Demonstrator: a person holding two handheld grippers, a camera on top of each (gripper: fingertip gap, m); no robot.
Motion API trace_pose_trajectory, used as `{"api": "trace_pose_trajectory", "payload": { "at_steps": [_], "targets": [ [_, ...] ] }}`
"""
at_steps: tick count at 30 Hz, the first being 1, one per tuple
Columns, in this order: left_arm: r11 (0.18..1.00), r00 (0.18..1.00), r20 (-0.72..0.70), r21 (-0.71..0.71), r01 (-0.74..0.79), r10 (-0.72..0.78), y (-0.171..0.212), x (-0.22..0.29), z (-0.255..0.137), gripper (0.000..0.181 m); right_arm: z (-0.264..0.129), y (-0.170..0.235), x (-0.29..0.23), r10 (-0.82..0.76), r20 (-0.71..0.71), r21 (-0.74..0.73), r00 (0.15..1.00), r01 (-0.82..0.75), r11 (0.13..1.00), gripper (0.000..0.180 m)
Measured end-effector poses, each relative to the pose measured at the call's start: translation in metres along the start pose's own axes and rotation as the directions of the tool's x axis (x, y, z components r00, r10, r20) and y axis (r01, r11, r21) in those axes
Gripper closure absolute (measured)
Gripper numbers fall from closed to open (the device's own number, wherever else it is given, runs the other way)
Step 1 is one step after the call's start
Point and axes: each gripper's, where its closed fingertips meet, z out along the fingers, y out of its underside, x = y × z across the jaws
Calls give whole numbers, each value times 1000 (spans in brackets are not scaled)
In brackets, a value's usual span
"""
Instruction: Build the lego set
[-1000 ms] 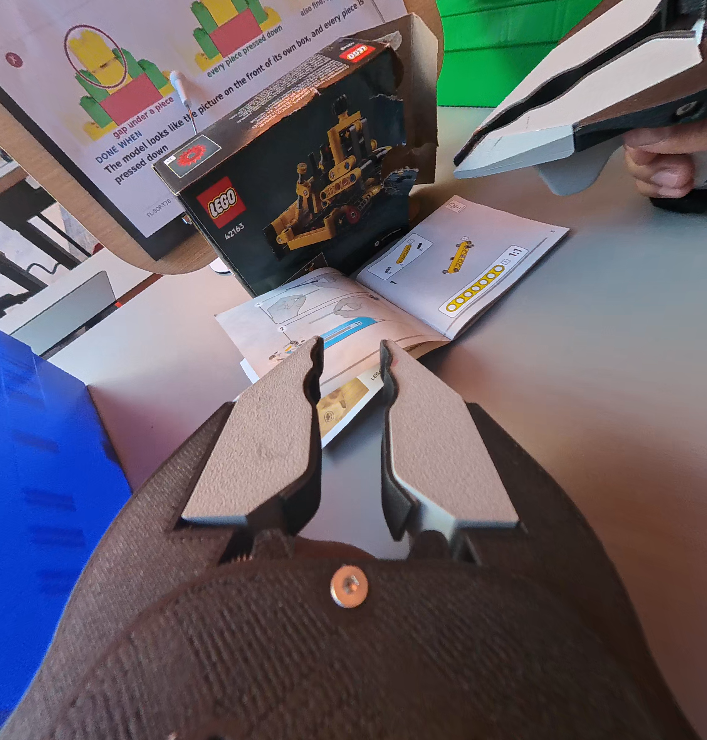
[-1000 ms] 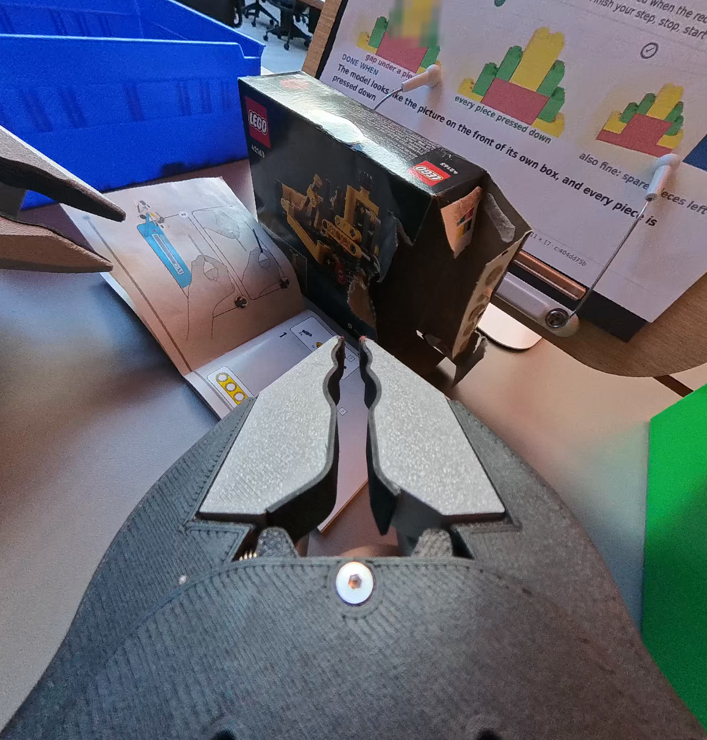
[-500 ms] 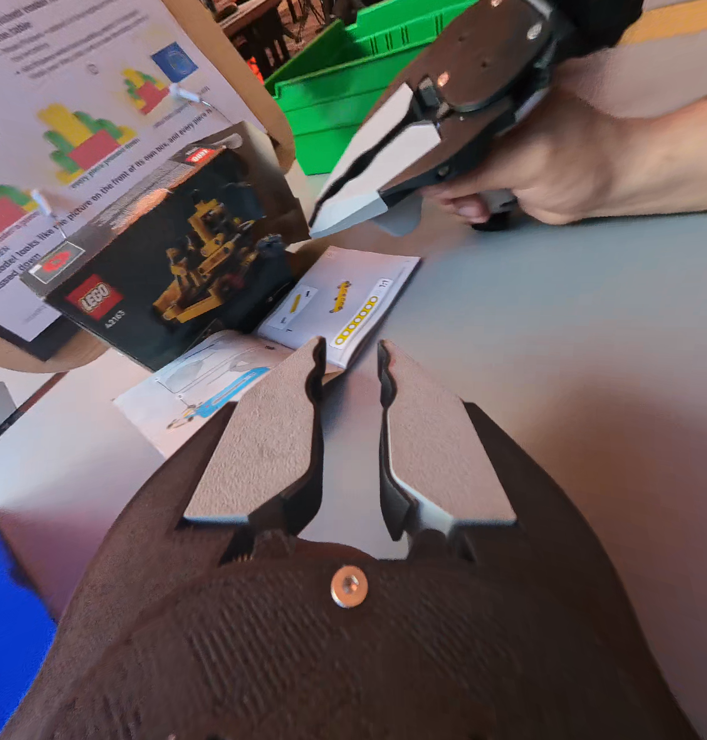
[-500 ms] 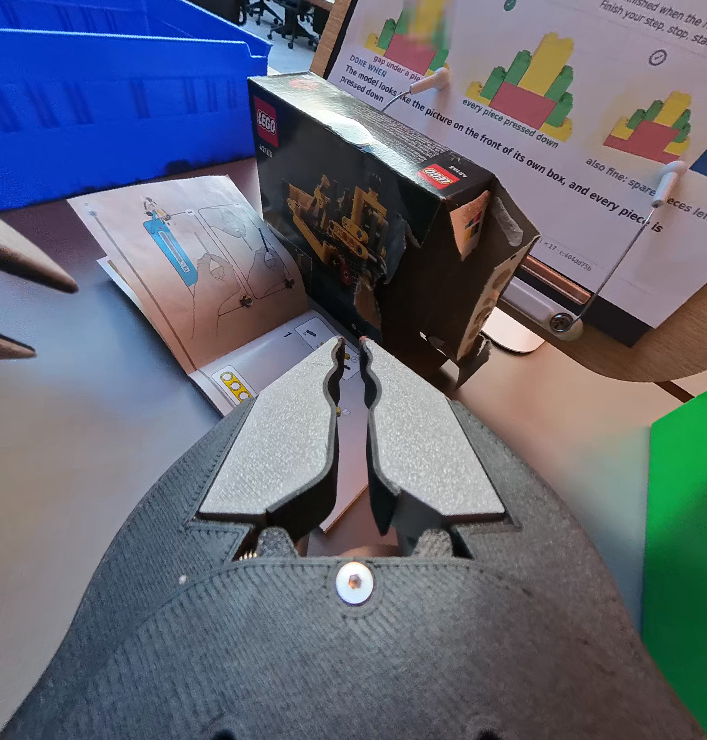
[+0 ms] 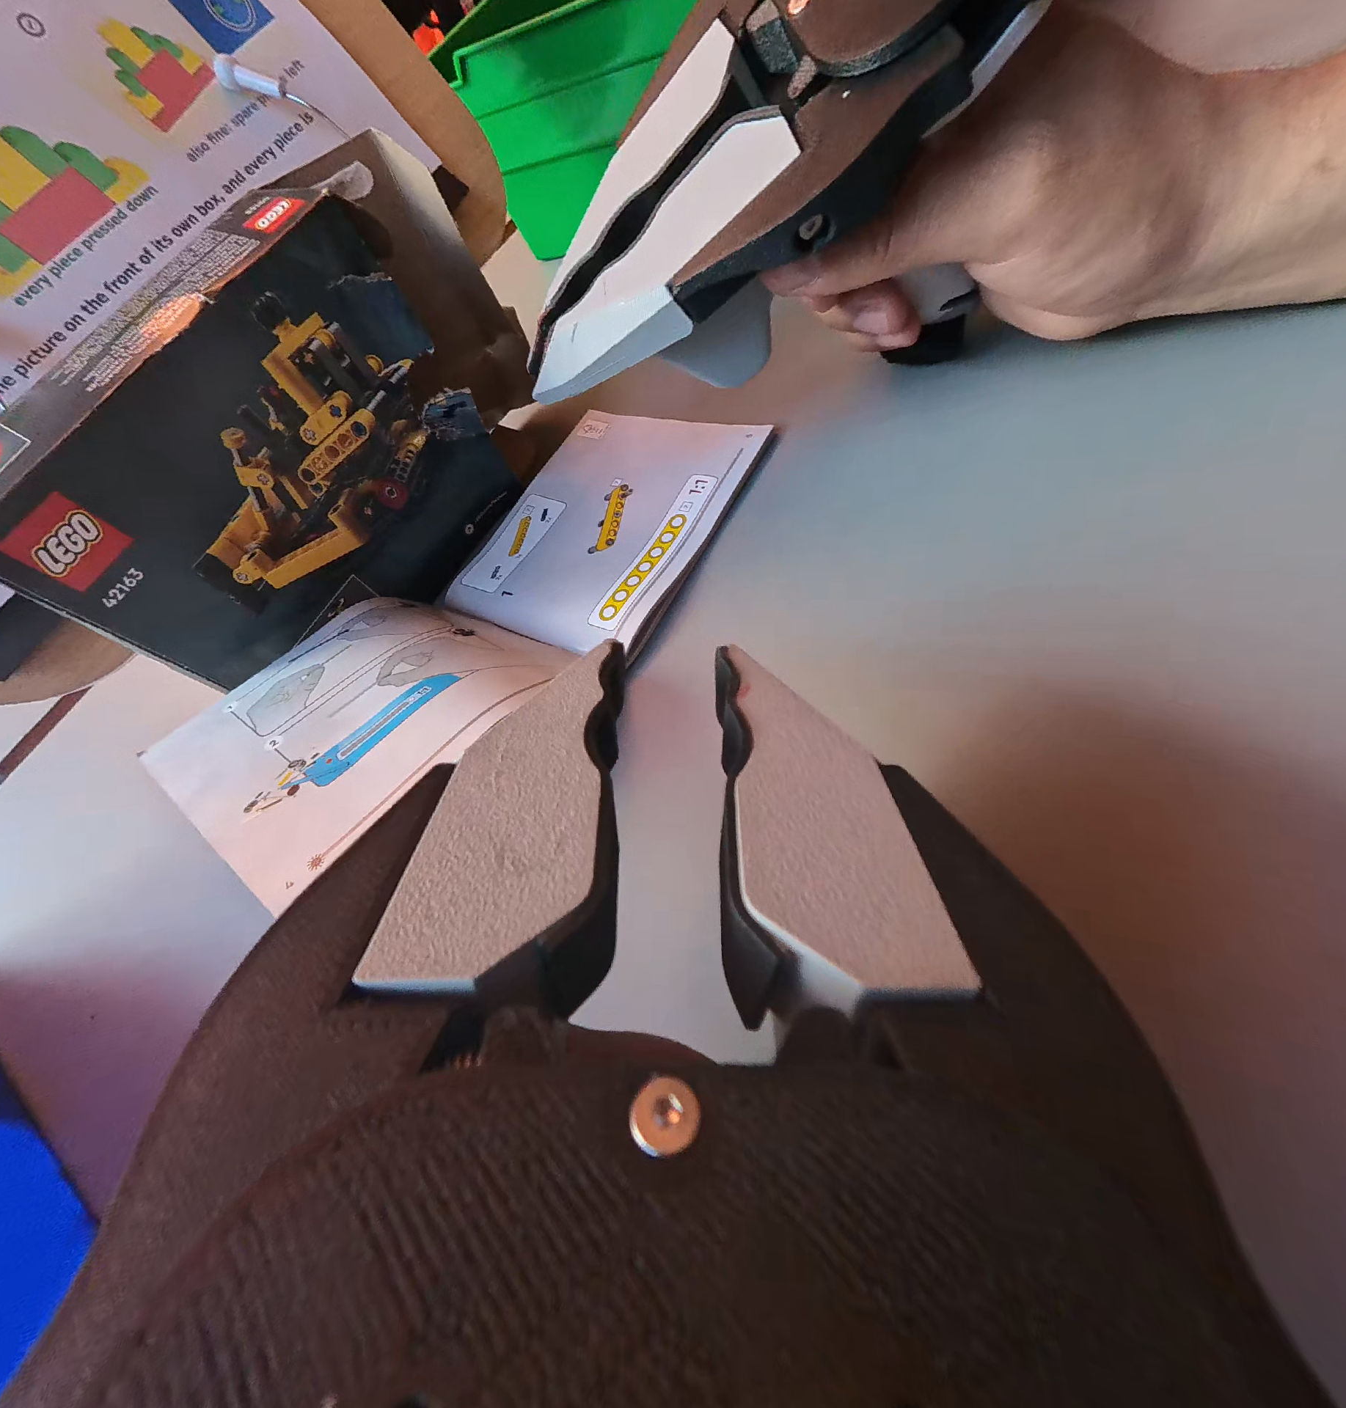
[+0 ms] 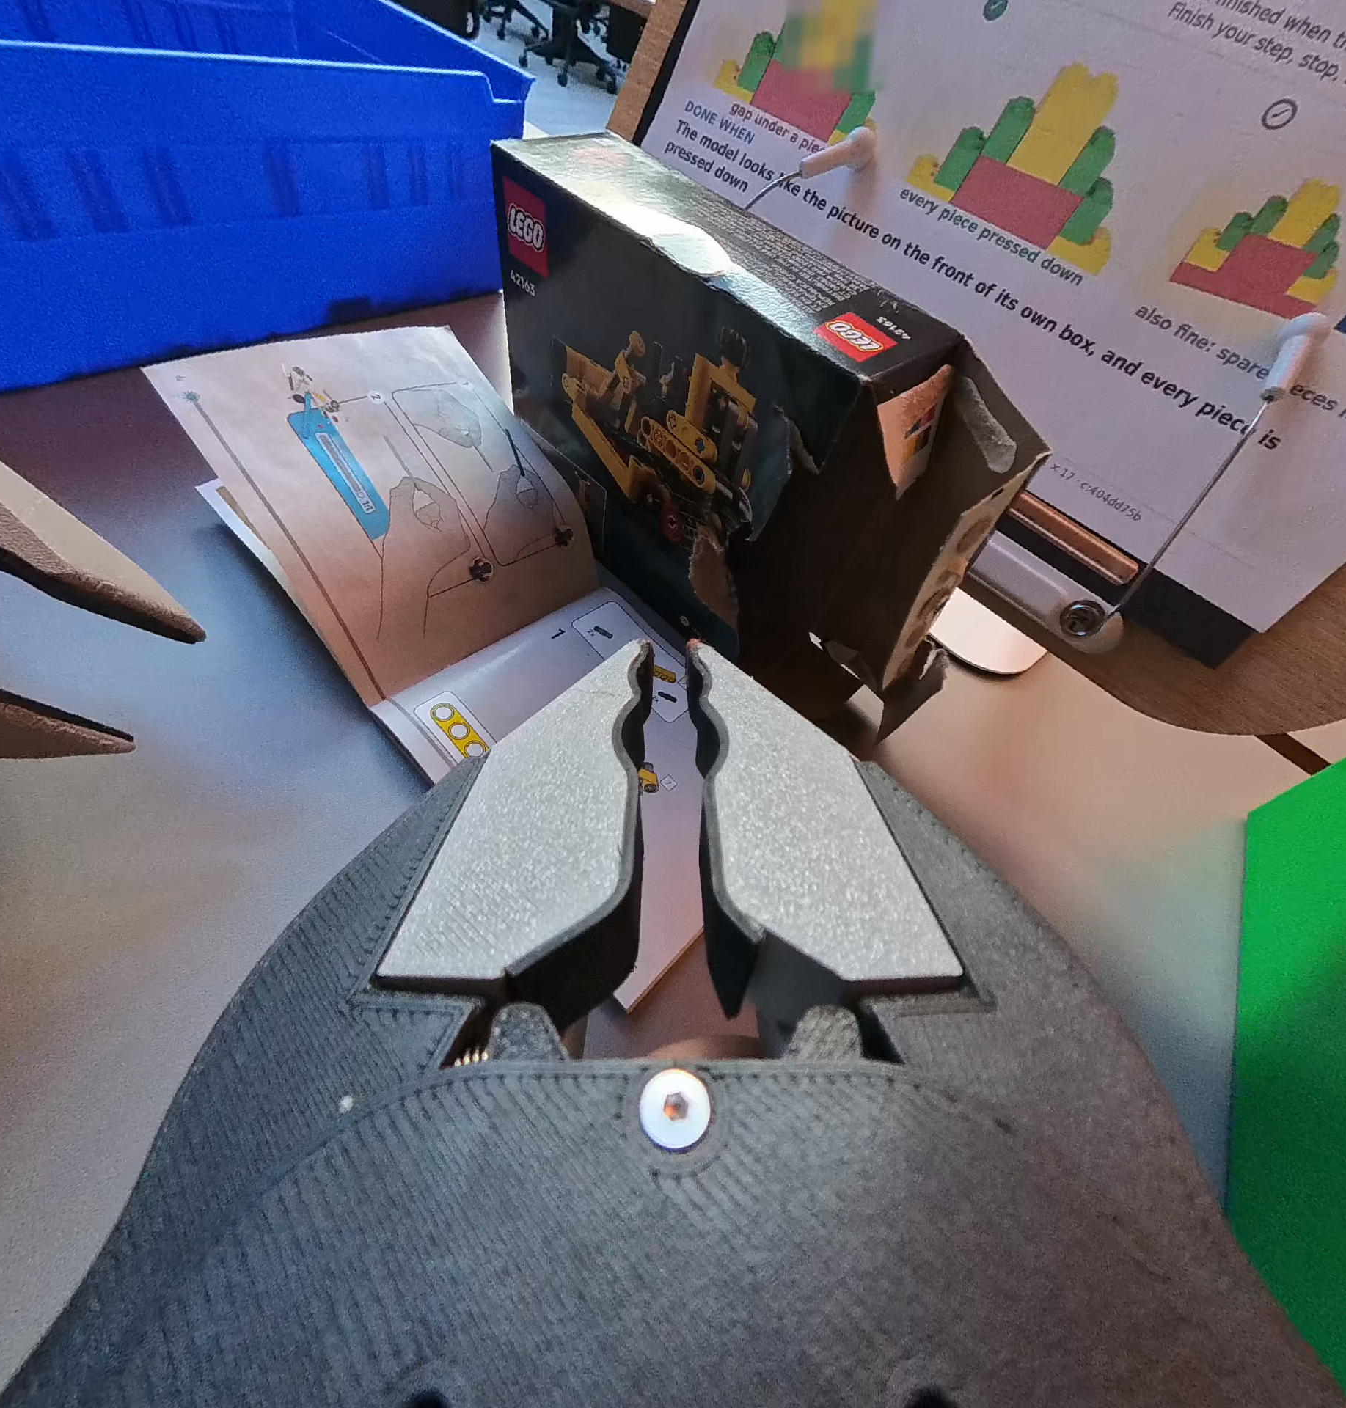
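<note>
Open instruction booklet point(image 6: 456, 533) lay dead ahead of the right gripper point(image 6: 666, 655), jaws a narrow slit, empty; left gripper point(image 5: 669, 663), slightly wider, sat off to its side.

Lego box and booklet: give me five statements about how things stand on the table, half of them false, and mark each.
1. The Lego box stands upright behind the open booklet. True.
2. The left gripper is clamped on a yellow brick. False: there is a gap between its fingers with only the bare table showing through; no loose bricks are in view.
3. The booklet is closed. False: it lies open, two pages showing.
4. A blue bin sits beyond the booklet in the right wrist view. True.
5. The right gripper hovers over the green bin. False: it is above the booklet's near page, its fingers nearly together and empty.
</note>
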Motion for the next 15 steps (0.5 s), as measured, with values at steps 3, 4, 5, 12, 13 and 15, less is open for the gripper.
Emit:
{"api": "trace_pose_trajectory", "payload": {
  "at_steps": [3, 4, 5, 12, 13, 15],
  "targets": [
    [1000, 1000, 11, -8, -11, 11, 2, -1, 0, 160, 0, 1, 0, 4, 0, -2, 1000, -4, 1000, 174],
    [1000, 1000, 13, -10, -13, 13, 2, -2, 1, 160, 0, 0, 0, 3, -1, -2, 1000, -3, 1000, 174],
    [1000, 1000, 13, -10, -14, 14, 2, -1, 1, 160, 0, 0, 0, 2, -1, -2, 1000, -2, 1000, 174],
    [1000, 1000, 26, -13, -6, 7, 3, -5, 1, 160, 0, 1, 0, -1, -4, -5, 1000, 1, 1000, 174],
    [1000, 1000, 29, -14, -4, 4, 3, -6, 1, 160, 0, 1, 0, -1, -4, -5, 1000, 1, 1000, 174],
    [1000, 999, 34, -14, 1, -1, 3, -7, 1, 160, 0, 1, 0, -2, -3, -7, 1000, 2, 1000, 174]
  ]
}}
